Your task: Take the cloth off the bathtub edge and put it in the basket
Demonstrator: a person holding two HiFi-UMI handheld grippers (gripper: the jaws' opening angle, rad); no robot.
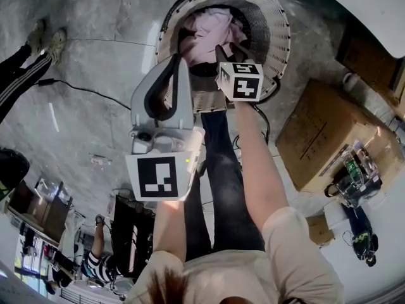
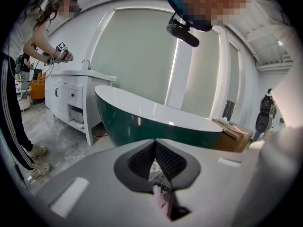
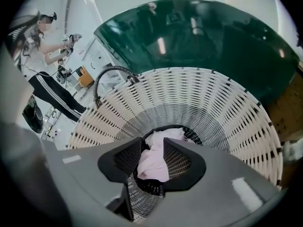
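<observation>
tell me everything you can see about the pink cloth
The pink cloth is pale, soft-looking fabric, crumpled into a loose heap with folds. It lies down inside the white woven basket, against its dark inner bottom, with none of it hanging over the rim. The right gripper points down at it with jaws apart, and the cloth shows in the gap between them. Whether the pads touch it cannot be told.
</observation>
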